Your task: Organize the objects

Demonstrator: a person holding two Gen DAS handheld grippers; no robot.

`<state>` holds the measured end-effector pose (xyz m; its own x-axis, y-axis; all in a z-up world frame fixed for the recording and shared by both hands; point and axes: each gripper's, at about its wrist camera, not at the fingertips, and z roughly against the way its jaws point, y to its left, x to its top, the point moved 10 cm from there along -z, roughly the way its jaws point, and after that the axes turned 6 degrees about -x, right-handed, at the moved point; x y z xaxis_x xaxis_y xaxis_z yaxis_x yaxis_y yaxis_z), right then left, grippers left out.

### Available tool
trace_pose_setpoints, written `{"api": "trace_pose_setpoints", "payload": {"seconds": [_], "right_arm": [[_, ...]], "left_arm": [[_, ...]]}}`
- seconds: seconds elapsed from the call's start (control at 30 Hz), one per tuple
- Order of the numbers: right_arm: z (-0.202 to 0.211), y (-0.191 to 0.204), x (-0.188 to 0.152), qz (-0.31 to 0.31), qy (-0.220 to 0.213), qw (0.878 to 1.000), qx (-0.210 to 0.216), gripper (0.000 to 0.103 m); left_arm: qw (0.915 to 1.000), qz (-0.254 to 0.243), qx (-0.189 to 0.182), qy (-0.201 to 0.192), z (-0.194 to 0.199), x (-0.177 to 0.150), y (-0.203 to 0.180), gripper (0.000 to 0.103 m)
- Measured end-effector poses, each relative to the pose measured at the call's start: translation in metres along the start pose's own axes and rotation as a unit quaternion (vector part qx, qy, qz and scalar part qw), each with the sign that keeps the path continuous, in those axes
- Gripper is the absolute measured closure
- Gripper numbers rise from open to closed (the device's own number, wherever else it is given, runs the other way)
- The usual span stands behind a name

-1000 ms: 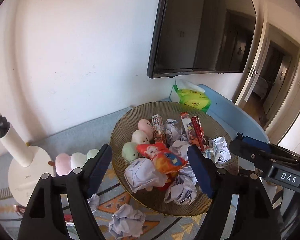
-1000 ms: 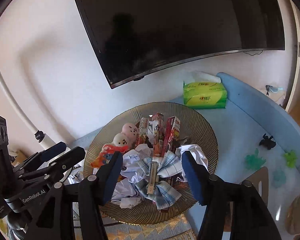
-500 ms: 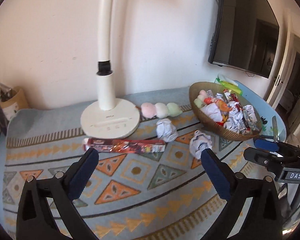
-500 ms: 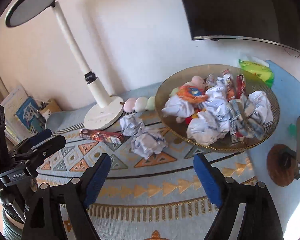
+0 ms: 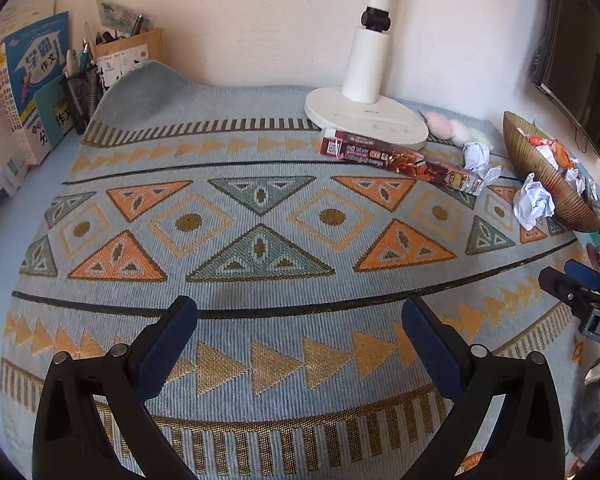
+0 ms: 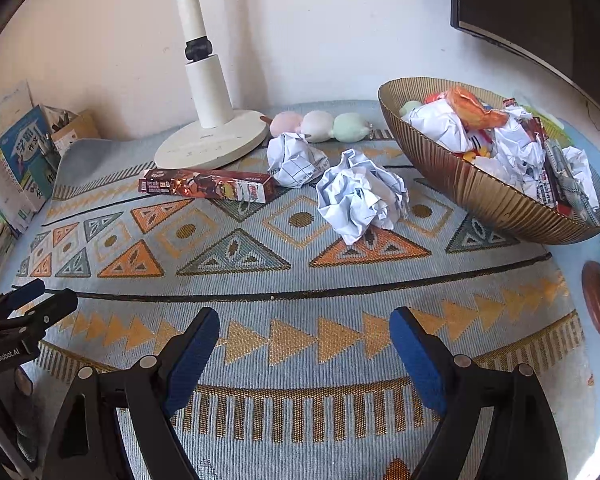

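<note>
1. Woven mat (image 6: 300,280) fills both views: a coarse, ribbed weave in pale blue, with orange and teal triangles and gold bands.
2. The ridged bronze bowl (image 6: 460,184) sits at the mat's right edge, heaped with crumpled paper and glossy snack wrappers.
3. Two crumpled paper balls lie loose on the mat: the near one (image 6: 360,200) just left of the bowl, the far one (image 6: 296,156) by the lamp base (image 6: 212,144), a smooth white disc.
4. A long, glossy snack box (image 6: 208,186) lies flat in front of that base; three soft pastel plush balls (image 6: 320,126) sit in a row behind.
5. Left gripper (image 5: 300,316) and right gripper (image 6: 304,324): jaws spread wide, nothing between them, having opened further during the last second.
6. A second ago both views looked straight into the bowl; now both look across open mat.
</note>
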<state>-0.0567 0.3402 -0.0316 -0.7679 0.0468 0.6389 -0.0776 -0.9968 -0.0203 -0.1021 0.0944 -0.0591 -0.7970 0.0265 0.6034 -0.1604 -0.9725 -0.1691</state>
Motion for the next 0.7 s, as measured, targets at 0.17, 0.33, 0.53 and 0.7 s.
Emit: {"api": "trace_pose_setpoints", "payload": {"seconds": [0.17,0.33,0.53,0.7], "right_arm": [[-0.004,-0.002,0.000,0.003,0.004,1.000,-0.016,0.015],[-0.009,0.000,-0.002,0.010,0.016,0.999,-0.031,0.015],[-0.008,-0.004,-0.003,0.004,0.017,0.999,-0.038,0.015],[-0.008,-0.006,-0.003,0.001,0.020,0.999,-0.033,0.014]], "left_arm": [[0.9995,-0.010,0.025,0.014,-0.001,-0.004,-0.004,0.001],[0.9992,-0.015,0.033,0.018,0.002,-0.007,-0.008,0.001],[0.9990,-0.018,0.037,0.020,0.003,-0.011,-0.014,0.000],[0.9990,-0.018,0.036,0.020,0.003,-0.010,-0.012,0.000]]}}
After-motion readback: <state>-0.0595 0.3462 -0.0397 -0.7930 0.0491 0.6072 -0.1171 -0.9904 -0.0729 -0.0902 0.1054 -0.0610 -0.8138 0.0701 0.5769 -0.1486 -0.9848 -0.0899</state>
